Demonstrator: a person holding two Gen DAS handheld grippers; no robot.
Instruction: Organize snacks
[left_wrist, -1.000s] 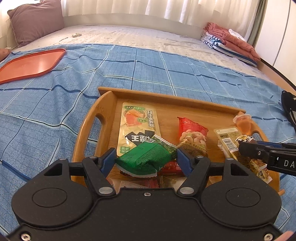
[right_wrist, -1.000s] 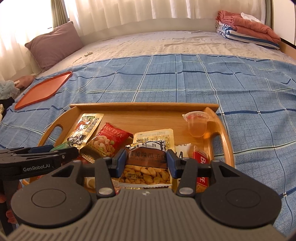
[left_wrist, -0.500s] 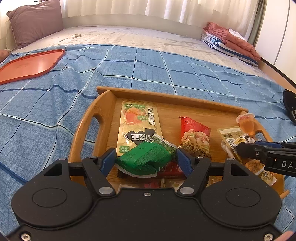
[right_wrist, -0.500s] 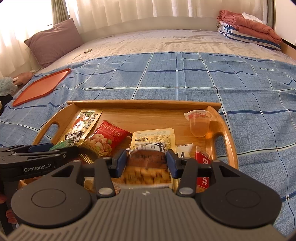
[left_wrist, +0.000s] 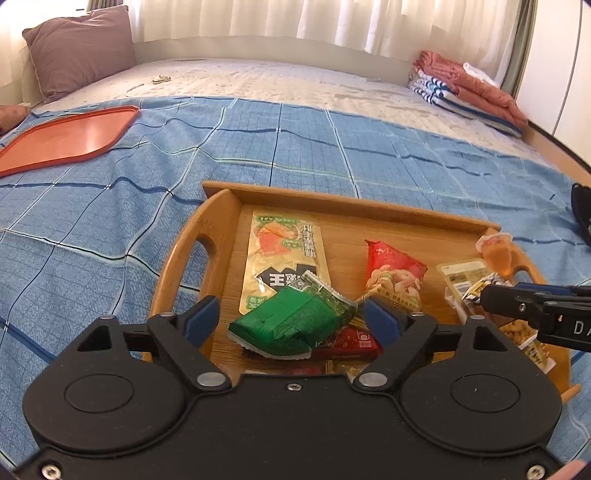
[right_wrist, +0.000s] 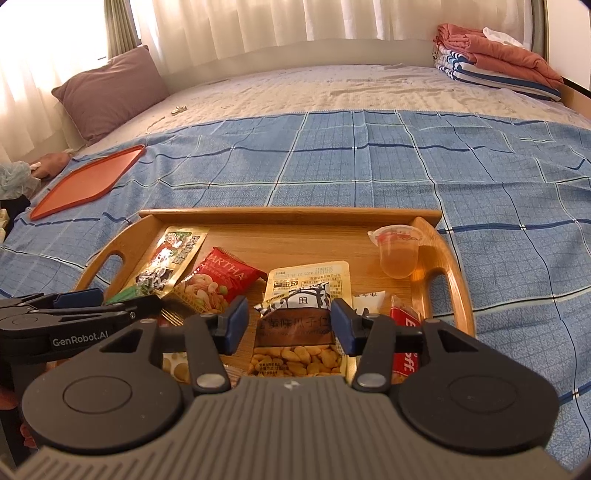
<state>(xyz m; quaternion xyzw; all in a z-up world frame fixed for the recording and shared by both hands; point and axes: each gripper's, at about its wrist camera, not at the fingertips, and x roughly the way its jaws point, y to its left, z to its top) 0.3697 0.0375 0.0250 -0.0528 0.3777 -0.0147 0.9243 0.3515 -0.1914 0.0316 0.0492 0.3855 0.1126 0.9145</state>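
Note:
A wooden tray (left_wrist: 221, 221) (right_wrist: 458, 280) on the blue checked bedspread holds several snack packets. My left gripper (left_wrist: 291, 317) is open, its fingers apart on either side of a green packet (left_wrist: 291, 321) that lies on other packets. My right gripper (right_wrist: 288, 325) is shut on a brown packet of seeds (right_wrist: 295, 332), held just above the tray's near part. A yellow-green packet (left_wrist: 280, 254), a red nut packet (left_wrist: 395, 269) (right_wrist: 218, 280) and a jelly cup (right_wrist: 399, 254) (left_wrist: 496, 251) also lie in the tray.
An orange tray (left_wrist: 62, 136) (right_wrist: 85, 181) lies on the bedspread at the far left. A purple pillow (left_wrist: 77, 48) is at the head of the bed and folded towels (right_wrist: 495, 66) at the far right.
My right gripper has lifted the seed packet slightly off the tray. Both grippers have drawn back and up a little, so the tray sits lower in view. The left gripper's opening is unchanged.

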